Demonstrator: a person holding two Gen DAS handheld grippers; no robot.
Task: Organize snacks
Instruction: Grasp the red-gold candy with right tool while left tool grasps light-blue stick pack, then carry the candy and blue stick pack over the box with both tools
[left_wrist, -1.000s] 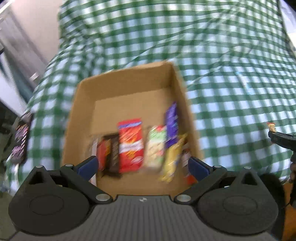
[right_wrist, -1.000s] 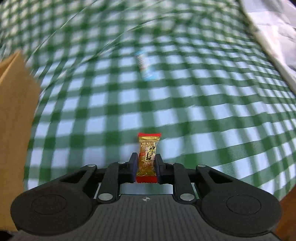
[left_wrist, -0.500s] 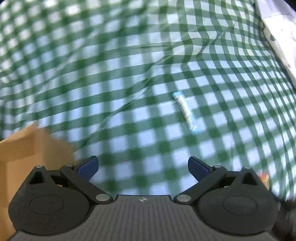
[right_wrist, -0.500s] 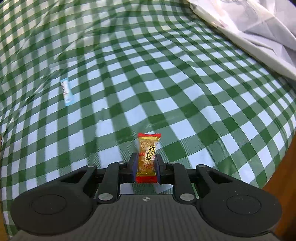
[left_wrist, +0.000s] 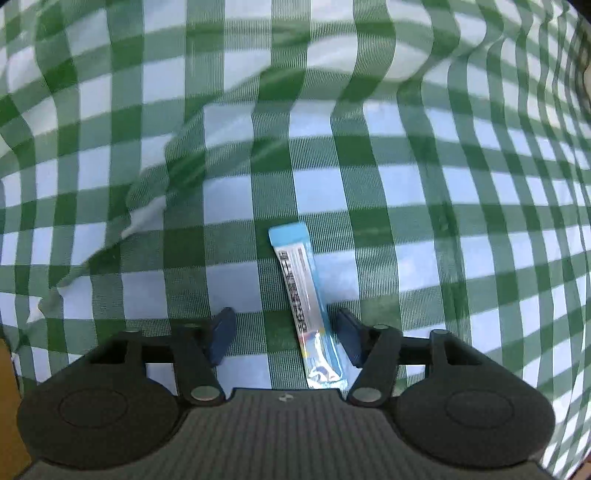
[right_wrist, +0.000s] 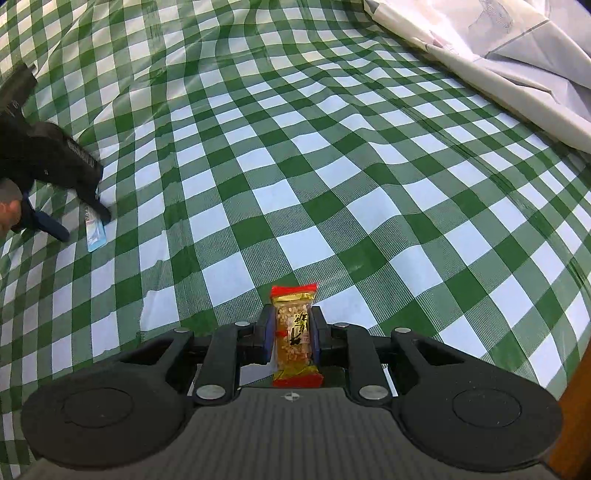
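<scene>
Green-and-white checked tablecloth (left_wrist: 424, 206) covers the whole work surface; it lies in folds and wrinkles, and a white sheet (right_wrist: 517, 55) is seen at its far right edge. The blue stick sachet (left_wrist: 308, 314) lies flat on the cloth between the fingers of the left gripper (left_wrist: 284, 334); its long axis runs roughly along the gripper's pointing line, tilted slightly, and it sits close to the right-hand pad, with a clear gap to the left-hand pad. The jaws have just been closing and are half open; the pads are not yet seen pressing the sachet. The right gripper (right_wrist: 293, 336) is clamped on a red-and-gold nut bar (right_wrist: 295, 336), held above the cloth. The sachet's near end is hidden by the gripper body; the snack box is cut off at the left edge.
</scene>
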